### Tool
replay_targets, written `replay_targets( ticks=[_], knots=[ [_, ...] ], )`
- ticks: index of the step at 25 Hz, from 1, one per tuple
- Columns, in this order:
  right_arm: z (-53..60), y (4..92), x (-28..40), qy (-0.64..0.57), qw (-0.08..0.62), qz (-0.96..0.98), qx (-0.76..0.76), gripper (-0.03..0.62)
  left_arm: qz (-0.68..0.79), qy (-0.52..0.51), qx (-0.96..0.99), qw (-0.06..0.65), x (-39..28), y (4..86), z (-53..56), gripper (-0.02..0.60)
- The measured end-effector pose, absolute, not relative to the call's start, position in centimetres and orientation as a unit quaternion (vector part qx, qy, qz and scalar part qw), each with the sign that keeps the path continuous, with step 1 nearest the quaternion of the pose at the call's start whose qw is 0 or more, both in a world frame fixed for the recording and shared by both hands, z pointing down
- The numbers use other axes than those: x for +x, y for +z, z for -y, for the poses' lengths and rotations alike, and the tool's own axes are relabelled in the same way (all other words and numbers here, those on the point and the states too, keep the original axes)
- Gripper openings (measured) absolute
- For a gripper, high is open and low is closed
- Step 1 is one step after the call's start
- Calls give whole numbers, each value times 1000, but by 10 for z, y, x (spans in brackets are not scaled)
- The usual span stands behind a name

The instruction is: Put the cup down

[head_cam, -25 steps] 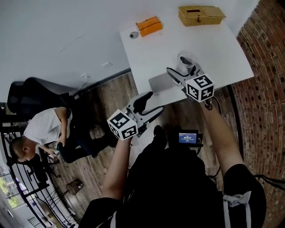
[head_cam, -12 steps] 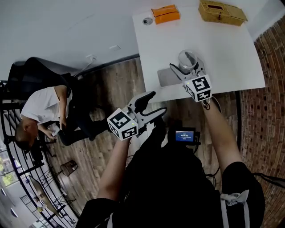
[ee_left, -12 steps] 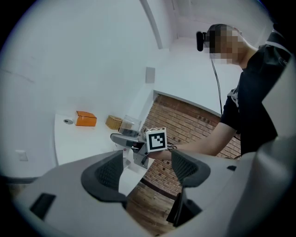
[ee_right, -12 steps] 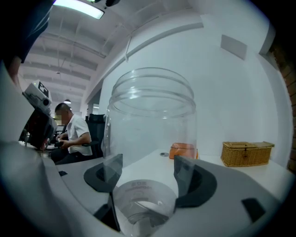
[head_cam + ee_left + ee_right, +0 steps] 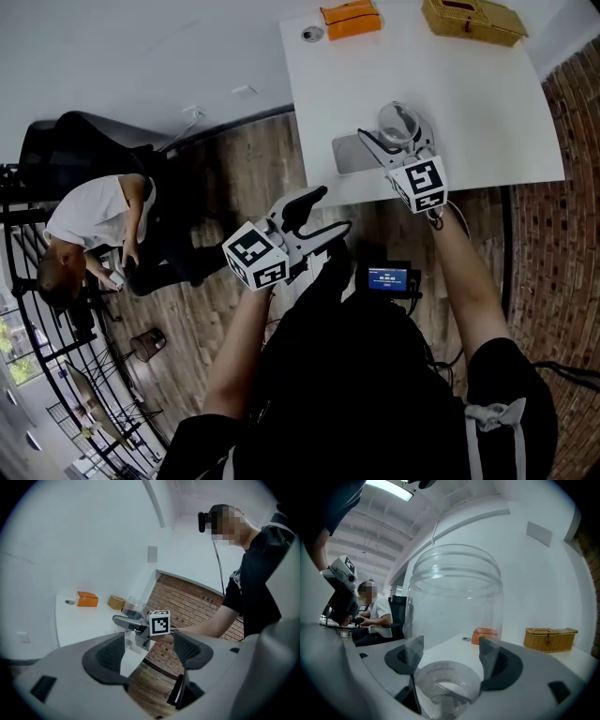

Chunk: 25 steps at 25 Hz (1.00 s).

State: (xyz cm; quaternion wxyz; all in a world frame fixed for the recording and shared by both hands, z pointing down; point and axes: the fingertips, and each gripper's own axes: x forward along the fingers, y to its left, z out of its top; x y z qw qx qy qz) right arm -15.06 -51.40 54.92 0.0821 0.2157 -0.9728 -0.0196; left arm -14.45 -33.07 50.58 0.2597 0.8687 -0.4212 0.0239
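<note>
Over table (image 5: pixel 469 84): one cup (image 5: pixel 398 118) (clamped in right gripper's (image 5: pixel 450 662) jaws).

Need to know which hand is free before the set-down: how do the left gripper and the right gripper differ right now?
The right gripper is closed on the clear cup; the left gripper stands open with nothing between its jaws. The right gripper is over the white table; the left gripper hangs off its edge, above the wooden floor. Both point toward the table.
</note>
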Motion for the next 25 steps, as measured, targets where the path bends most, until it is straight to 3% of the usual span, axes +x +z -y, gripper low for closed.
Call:
replay_targets(
  ticks=[2,5,7,25],
  knots=[
    [515,549,-149,-15,84,972,220,374,423,24,869,256,-145,503,331,333],
    [515,550,-146,-6,84,972,221,467,422,22,870,252,-144,500,332,333],
    [512,552,-145,-7,91,972,216,482,421,22,872,250,-143,500,332,333],
    [475,544,-76,60,120,956,261,480,416,9,881,224,-155,492,335,333]
  ],
)
